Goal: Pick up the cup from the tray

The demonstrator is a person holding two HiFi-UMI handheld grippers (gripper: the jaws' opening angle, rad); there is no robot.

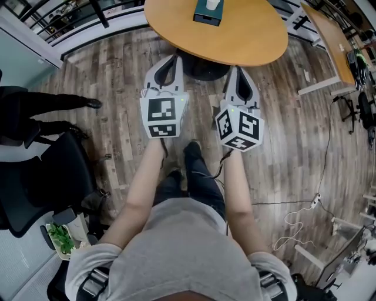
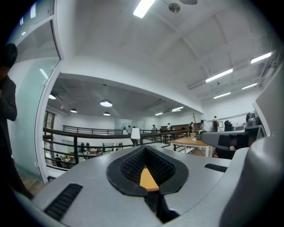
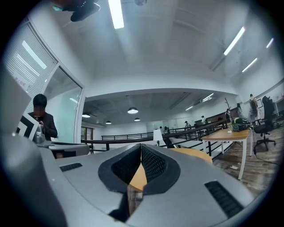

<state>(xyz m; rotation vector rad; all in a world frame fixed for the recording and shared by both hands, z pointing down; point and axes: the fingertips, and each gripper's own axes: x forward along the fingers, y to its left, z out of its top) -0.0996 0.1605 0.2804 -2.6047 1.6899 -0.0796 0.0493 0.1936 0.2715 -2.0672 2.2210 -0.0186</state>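
Head view shows the left gripper (image 1: pixel 175 57) and the right gripper (image 1: pixel 237 69) side by side above the wooden floor (image 1: pixel 111 82). Both point toward 12 o'clock, where the round tabletop (image 1: pixel 252 35) carries a teal box (image 1: pixel 208 12). The jaws of each gripper are closed together, tip against tip, with nothing held. Through the small opening behind the tips only the orange tabletop is seen. At 9 o'clock there is a person in black (image 1: pixel 41 109). No view shows the cup or the tray, so its place and long axis cannot be told.
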